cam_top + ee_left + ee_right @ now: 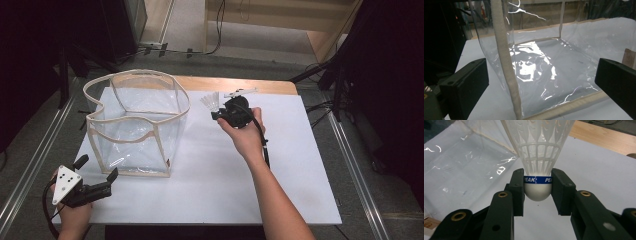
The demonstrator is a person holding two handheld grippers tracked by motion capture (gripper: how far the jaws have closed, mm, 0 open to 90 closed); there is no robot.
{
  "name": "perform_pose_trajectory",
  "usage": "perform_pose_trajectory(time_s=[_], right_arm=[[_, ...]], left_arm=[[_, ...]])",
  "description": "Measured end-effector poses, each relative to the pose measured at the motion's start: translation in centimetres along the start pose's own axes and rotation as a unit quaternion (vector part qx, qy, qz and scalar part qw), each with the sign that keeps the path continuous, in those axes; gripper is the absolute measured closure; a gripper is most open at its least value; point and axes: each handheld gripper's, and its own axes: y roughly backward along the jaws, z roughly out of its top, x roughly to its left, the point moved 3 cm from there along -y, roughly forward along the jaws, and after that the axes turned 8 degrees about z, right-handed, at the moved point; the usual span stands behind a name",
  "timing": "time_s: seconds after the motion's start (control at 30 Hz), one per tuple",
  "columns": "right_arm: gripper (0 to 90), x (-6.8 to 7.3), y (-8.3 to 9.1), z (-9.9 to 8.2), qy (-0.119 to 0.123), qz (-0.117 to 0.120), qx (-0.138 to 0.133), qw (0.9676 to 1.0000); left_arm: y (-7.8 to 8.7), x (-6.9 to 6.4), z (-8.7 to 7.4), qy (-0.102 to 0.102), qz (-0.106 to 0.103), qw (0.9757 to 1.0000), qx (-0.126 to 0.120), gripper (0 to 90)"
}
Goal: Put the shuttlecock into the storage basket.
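Toward the far edge of the white rectangular worktop [210, 170], near its middle, the right gripper [218, 115] is clenched on a white plastic shuttlecock [210, 102]; in the right gripper view its two black jaws press either side of the rounded white cork base [537, 191], at the blue band printed "PEAK", with the netted skirt flaring up and away from the jaws. Just beyond that gripper, a small white object [241, 92] lies near the far edge; what it is cannot be told. On the left half of the worktop stands a clear plastic box-shaped bag with cream fabric edging [135, 125], upright and open at the top. Near the near left corner the left gripper [96, 170] is held with its jaws spread wide and nothing between them; the left gripper view looks along those jaws at the bag's near corner seam [504, 62], close ahead but apart from them.
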Motion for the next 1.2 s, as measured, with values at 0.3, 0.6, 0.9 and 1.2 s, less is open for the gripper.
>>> perform_pose_trajectory(time_s=[0.3, 0.6, 0.9, 1.2], right_arm=[[62.7, 1.0, 0.6, 0.4, 0.016, 0.005, -0.029, 0.9994], [62.8, 1.5, 1.3, 0.8, 0.023, 0.007, -0.053, 0.9983], [62.8, 2.3, 1.8, 1.2, 0.03, 0.006, -0.081, 0.9962], [62.8, 3.0, 2.4, 1.8, 0.041, 0.004, -0.115, 0.9925]], left_arm=[[0.0, 0.0, 0.0, 0.0, 0.0, 1.0, -0.001, 0.0], [0.0, 0.0, 0.0, 0.0, 0.0, 1.0, 0.0, 0.0], [0.0, 0.0, 0.0, -0.001, 0.0, 1.0, 0.0, 0.0], [0.0, 0.0, 0.0, -0.002, 0.0, 1.0, 0.0, 0.0]])
